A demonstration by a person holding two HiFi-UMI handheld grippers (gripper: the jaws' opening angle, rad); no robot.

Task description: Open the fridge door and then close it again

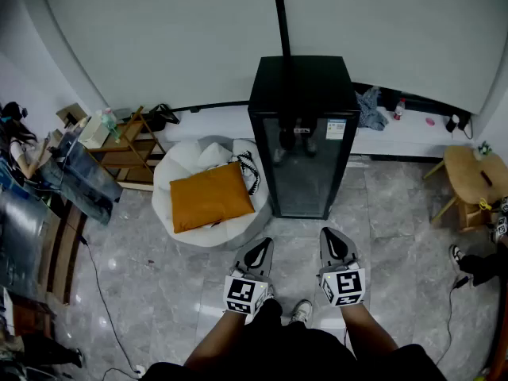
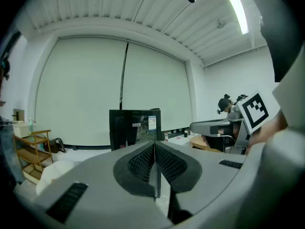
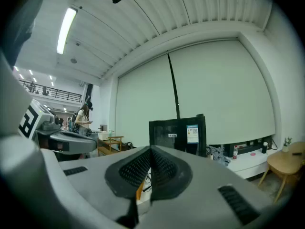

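Note:
A tall black fridge (image 1: pixel 303 125) with a glass door stands against the back wall, its door closed. It also shows ahead in the left gripper view as the fridge (image 2: pixel 135 130) and in the right gripper view as the fridge (image 3: pixel 178 135). My left gripper (image 1: pixel 258 253) is held low in front of it, shut and empty, a stretch of floor away from the door. My right gripper (image 1: pixel 336 245) sits beside it, also shut with nothing between its jaws. Neither touches the fridge.
A white beanbag (image 1: pixel 194 165) with an orange cushion (image 1: pixel 209 196) lies left of the fridge. A wooden shelf (image 1: pixel 127 149) stands further left, a round wooden stool (image 1: pixel 475 177) at the right. A low white bench (image 1: pixel 397 133) runs along the wall. People stand at both edges.

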